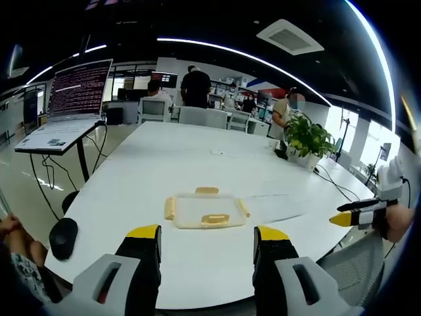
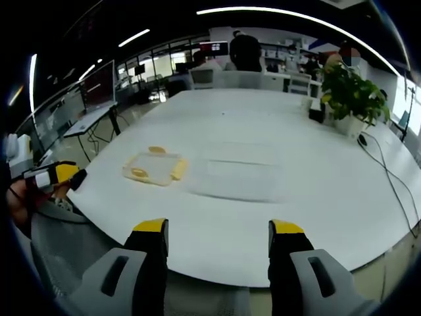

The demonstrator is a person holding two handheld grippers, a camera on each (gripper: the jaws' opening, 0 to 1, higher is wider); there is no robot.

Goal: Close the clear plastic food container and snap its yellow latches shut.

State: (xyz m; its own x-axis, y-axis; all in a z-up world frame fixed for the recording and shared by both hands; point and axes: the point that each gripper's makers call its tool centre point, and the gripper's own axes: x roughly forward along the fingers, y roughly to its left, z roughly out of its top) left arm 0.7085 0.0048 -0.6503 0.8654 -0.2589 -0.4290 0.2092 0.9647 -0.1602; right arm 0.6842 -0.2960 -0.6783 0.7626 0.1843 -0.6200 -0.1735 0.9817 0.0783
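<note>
- While the clear container [image 1: 206, 211] lies on the white table [image 1: 164, 164], the left gripper [image 1: 207, 243] hangs before it, jaws wide, holding nothing.
- The right gripper [image 2: 219, 238] hangs level off the table edge, jaws wide, holding nothing.

L claw [image 1: 207, 245]: grey body, black fingers, yellow tips | R claw [image 2: 218, 238]: same colours

The clear container [image 1: 201, 212] sits on the white table [image 1: 164, 164], four yellow latches around it. The left gripper [image 1: 206, 238] hangs near it, jaws apart. The right gripper [image 1: 358, 214] pokes in beside.
</note>
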